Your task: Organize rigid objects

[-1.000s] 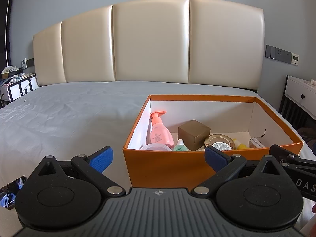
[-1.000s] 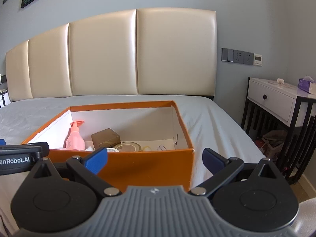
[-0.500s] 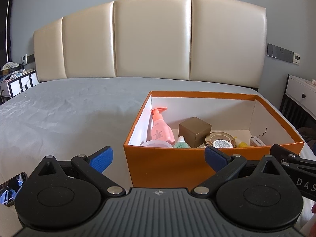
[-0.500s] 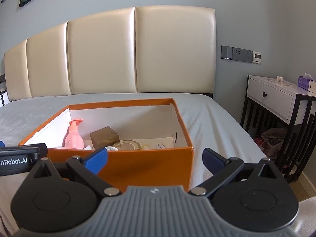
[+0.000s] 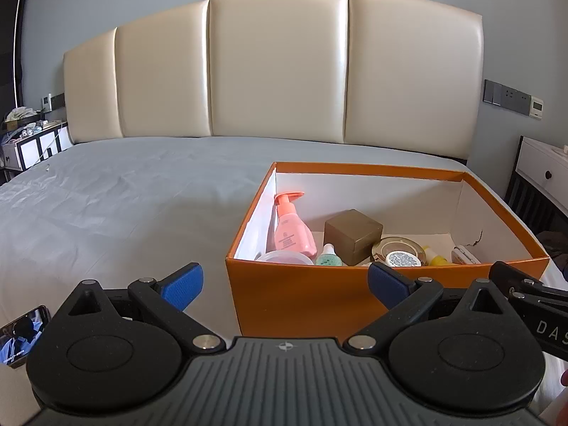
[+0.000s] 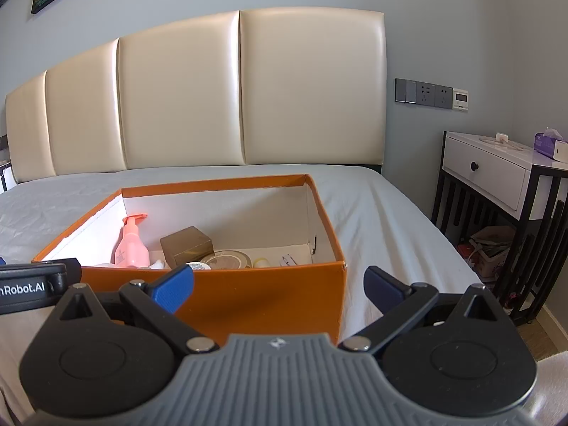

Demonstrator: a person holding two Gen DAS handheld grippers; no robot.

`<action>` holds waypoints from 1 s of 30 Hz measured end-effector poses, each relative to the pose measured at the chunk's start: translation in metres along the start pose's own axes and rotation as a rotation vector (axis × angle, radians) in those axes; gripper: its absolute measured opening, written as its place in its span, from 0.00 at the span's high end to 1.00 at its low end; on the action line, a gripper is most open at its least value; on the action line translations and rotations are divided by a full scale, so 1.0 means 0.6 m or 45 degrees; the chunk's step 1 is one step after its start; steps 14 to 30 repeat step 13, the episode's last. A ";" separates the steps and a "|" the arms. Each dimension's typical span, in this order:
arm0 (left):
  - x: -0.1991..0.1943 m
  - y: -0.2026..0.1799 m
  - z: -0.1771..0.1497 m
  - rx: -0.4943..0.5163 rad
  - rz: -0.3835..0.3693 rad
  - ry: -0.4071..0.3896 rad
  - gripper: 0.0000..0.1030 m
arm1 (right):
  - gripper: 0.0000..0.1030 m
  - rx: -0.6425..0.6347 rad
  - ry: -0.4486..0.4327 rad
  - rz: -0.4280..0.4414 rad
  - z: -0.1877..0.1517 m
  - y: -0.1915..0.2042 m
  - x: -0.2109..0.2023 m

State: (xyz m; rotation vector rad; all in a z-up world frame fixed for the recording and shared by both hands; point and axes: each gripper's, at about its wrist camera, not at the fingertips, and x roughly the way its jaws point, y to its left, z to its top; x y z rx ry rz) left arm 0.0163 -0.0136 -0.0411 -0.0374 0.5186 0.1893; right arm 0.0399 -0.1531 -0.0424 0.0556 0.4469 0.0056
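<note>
An orange box (image 5: 319,294) (image 6: 248,301) with white inner walls sits on the bed. Inside it stand a pink pump bottle (image 5: 291,227) (image 6: 130,243), a brown cube box (image 5: 353,234) (image 6: 186,245), a small teal dropper bottle (image 5: 328,256), a round gold compact (image 5: 399,250) (image 6: 227,260), a clear lidded jar (image 5: 284,258) and a small yellow item (image 5: 432,255). My left gripper (image 5: 284,282) is open in front of the box's near wall, holding nothing. My right gripper (image 6: 278,284) is open at the box's near right corner, also empty.
The grey bed sheet (image 5: 106,206) spreads left of the box, with a cream headboard (image 5: 277,67) behind. A white nightstand (image 6: 497,174) on a black frame stands right of the bed. A phone (image 5: 21,333) lies at the lower left edge.
Both views have risen slightly, so the box sits lower in frame and more of its contents show. Both grippers stay open.
</note>
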 end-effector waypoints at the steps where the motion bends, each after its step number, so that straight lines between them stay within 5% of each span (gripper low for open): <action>1: 0.000 0.000 0.000 0.000 -0.001 -0.001 0.00 | 0.03 0.000 0.000 0.001 0.000 0.000 0.000; 30: 0.001 0.001 0.003 -0.002 0.000 0.001 0.00 | 0.03 -0.006 0.004 0.000 -0.001 0.001 -0.001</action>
